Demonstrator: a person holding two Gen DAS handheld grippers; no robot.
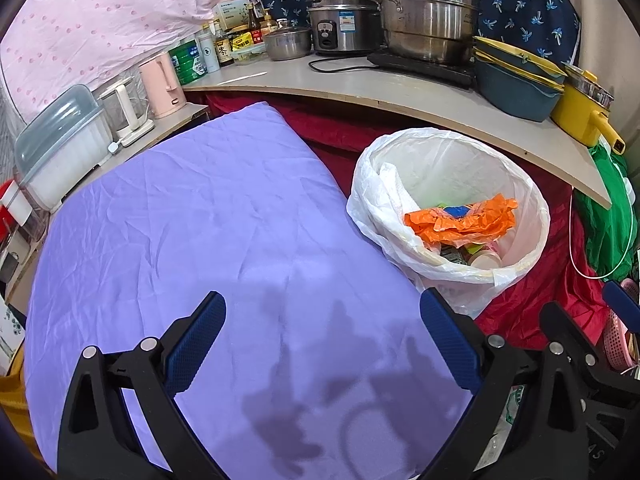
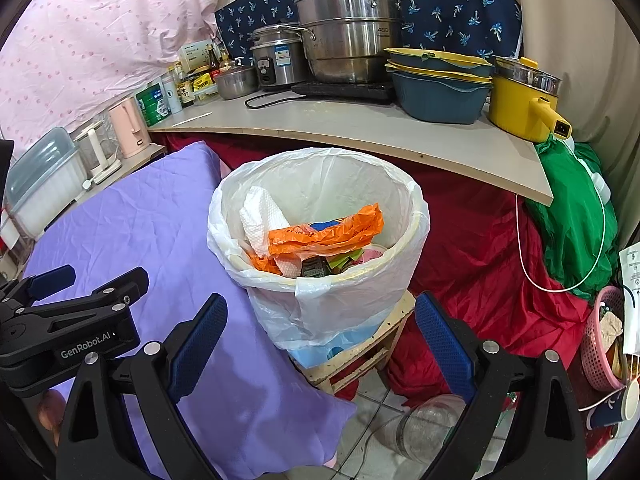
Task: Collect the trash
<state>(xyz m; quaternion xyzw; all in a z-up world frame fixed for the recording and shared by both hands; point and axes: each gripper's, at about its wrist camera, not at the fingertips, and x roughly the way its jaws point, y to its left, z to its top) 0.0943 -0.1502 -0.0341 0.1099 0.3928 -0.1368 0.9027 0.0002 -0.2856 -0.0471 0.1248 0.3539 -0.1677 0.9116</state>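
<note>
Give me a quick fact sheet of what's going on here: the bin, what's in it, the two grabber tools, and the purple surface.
bin: white-lined bin, upright on a small wooden stool, beside the purple cloth
bin contents: orange bag, white paper towel, other wrappers underneath
left gripper: open, empty, over the purple cloth
right gripper: open, empty, facing the bin
purple cloth: no trash visible on it
floor: clear jar lying near the stool
</note>
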